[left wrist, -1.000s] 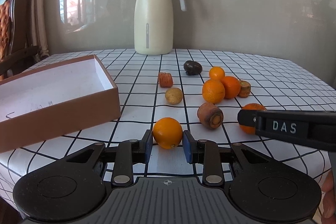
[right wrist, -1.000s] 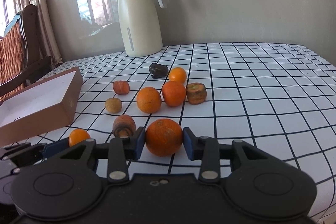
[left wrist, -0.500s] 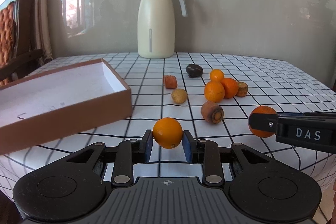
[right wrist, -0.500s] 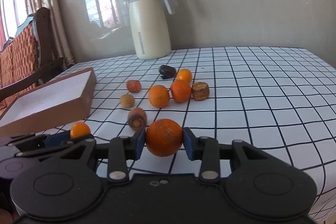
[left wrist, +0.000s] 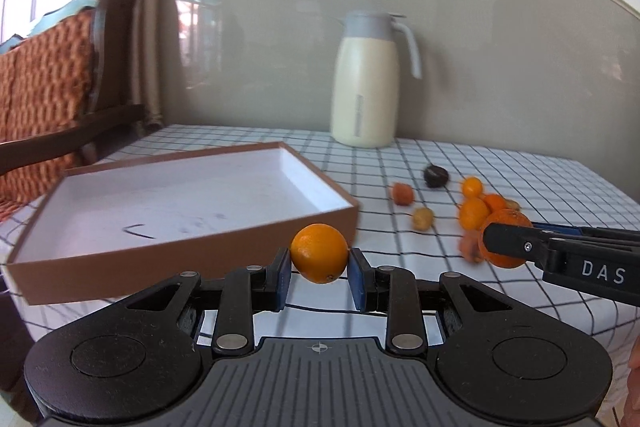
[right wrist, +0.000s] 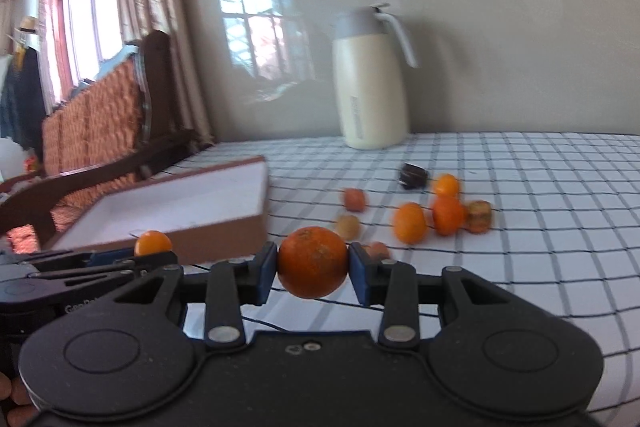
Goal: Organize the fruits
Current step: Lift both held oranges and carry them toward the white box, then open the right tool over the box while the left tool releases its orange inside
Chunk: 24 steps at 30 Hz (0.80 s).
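My left gripper (left wrist: pixel 319 269) is shut on a small bright orange (left wrist: pixel 319 253) and holds it in the air by the near right corner of the open brown box (left wrist: pixel 188 203). My right gripper (right wrist: pixel 313 273) is shut on a larger, rougher orange (right wrist: pixel 313 267), also off the table. It shows at the right of the left wrist view (left wrist: pixel 505 243). The left gripper with its orange (right wrist: pixel 153 243) shows at the left of the right wrist view. The box (right wrist: pixel 180 205) has a white bare inside.
On the checked tablecloth (left wrist: pixel 540 195) lie several oranges (right wrist: pixel 409 222), carrot pieces (right wrist: pixel 354 199), a small potato (left wrist: pixel 423 219) and a dark fruit (left wrist: pixel 436 175). A cream jug (left wrist: pixel 366 79) stands at the back. A wooden chair (left wrist: pixel 60 91) stands left of the table.
Both grippers have risen with their oranges and swung left toward the box. The box now lies closer and more central in both views.
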Each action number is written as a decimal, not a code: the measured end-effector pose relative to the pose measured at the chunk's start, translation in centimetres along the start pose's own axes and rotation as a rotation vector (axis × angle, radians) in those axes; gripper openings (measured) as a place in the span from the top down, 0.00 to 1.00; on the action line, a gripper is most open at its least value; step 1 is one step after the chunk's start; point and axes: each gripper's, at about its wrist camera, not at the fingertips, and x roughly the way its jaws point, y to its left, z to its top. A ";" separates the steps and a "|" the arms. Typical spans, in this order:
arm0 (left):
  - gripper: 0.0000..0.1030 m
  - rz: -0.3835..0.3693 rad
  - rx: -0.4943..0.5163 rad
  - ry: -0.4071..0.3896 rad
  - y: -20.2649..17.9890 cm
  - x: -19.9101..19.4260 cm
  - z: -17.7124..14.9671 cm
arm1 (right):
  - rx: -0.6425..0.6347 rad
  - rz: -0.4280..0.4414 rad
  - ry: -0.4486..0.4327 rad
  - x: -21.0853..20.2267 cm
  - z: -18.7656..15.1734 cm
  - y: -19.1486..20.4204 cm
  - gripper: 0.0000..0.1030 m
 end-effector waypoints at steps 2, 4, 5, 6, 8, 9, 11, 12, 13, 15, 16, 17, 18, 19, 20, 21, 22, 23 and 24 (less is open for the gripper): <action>0.70 0.021 -0.013 -0.007 0.9 -0.2 0.1 | -0.003 0.029 -0.005 0.3 0.1 0.8 0.71; 0.70 0.043 -0.023 -0.013 1.8 -0.4 0.2 | -0.006 0.053 -0.007 0.7 0.3 1.6 0.71; 0.70 0.055 -0.027 -0.017 2.2 -0.4 0.3 | -0.007 0.065 -0.009 1.0 0.5 2.0 0.71; 0.70 0.068 -0.031 -0.020 2.7 -0.5 0.3 | -0.007 0.078 -0.013 1.2 0.6 2.3 0.71; 0.70 0.093 -0.042 -0.025 3.7 -0.8 0.5 | -0.009 0.099 -0.024 1.5 1.0 2.8 0.71; 0.70 0.107 -0.050 -0.028 4.3 -0.9 0.7 | -0.008 0.111 -0.030 1.7 1.2 3.1 0.71; 0.70 0.133 -0.066 -0.034 5.5 -1.1 1.0 | -0.011 0.132 -0.049 1.9 1.5 3.7 0.71; 0.70 0.146 -0.074 -0.038 6.1 -1.2 1.1 | -0.012 0.140 -0.059 2.1 1.7 4.0 0.71; 0.70 0.161 -0.079 -0.044 6.7 -1.4 1.3 | -0.012 0.150 -0.069 2.2 2.0 4.2 0.71; 0.70 0.192 -0.085 -0.058 7.9 -1.7 1.7 | -0.017 0.168 -0.084 2.5 2.5 4.7 0.71; 0.70 0.206 -0.093 -0.063 8.5 -1.8 1.9 | -0.020 0.174 -0.091 2.7 2.7 4.9 0.71; 0.70 0.219 -0.099 -0.068 9.2 -2.0 2.0 | -0.021 0.181 -0.093 2.9 2.9 5.1 0.71; 0.70 0.235 -0.105 -0.073 9.8 -2.1 2.1 | -0.021 0.189 -0.092 3.2 3.1 5.3 0.71; 0.70 0.252 -0.110 -0.079 10.4 -2.1 2.3 | -0.023 0.196 -0.092 3.4 3.3 5.5 0.71; 0.70 0.267 -0.114 -0.084 10.9 -2.2 2.4 | -0.027 0.200 -0.093 3.7 3.4 5.7 0.71; 0.70 0.280 -0.118 -0.088 11.6 -2.2 2.6 | -0.030 0.205 -0.093 3.9 3.6 5.9 0.71; 0.70 0.293 -0.126 -0.092 12.2 -2.2 2.8 | -0.033 0.209 -0.092 4.2 3.7 6.0 0.71; 0.70 0.306 -0.134 -0.094 12.8 -2.1 2.9 | -0.037 0.212 -0.094 4.5 3.9 6.3 0.71; 0.70 0.318 -0.145 -0.095 13.4 -2.0 3.1 | -0.043 0.214 -0.096 4.8 4.2 6.5 0.71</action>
